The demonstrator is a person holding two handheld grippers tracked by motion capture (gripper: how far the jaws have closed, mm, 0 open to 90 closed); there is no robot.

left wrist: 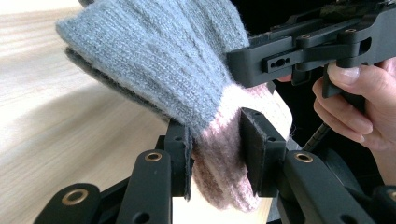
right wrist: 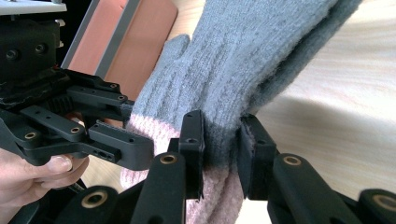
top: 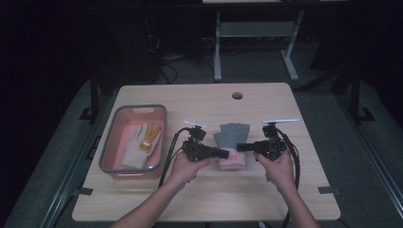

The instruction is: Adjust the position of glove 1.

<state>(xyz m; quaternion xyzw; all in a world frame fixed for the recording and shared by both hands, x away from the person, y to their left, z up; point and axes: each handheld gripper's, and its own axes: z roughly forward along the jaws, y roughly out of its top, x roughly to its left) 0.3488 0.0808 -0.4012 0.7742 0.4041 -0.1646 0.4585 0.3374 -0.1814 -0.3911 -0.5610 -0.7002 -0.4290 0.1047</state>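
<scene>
A grey knit glove (top: 232, 134) with a pink cuff (top: 233, 160) lies at the middle of the table, fingers pointing away from me. My left gripper (top: 227, 153) comes in from the left and is shut on the cuff. In the left gripper view the jaws of that gripper (left wrist: 215, 140) pinch the pink cuff (left wrist: 219, 172) below the grey knit (left wrist: 154, 60). My right gripper (top: 240, 147) comes in from the right. In the right gripper view it (right wrist: 222, 135) is shut where grey knit (right wrist: 243, 70) meets pink, with the left gripper (right wrist: 116, 140) just beside it.
A pink basin (top: 107, 147) with a grey rim stands at the table's left, holding white and yellow gloves (top: 142, 142). A round cable hole (top: 237, 95) is near the far edge. A white desk frame (top: 256, 33) stands on the floor beyond the table.
</scene>
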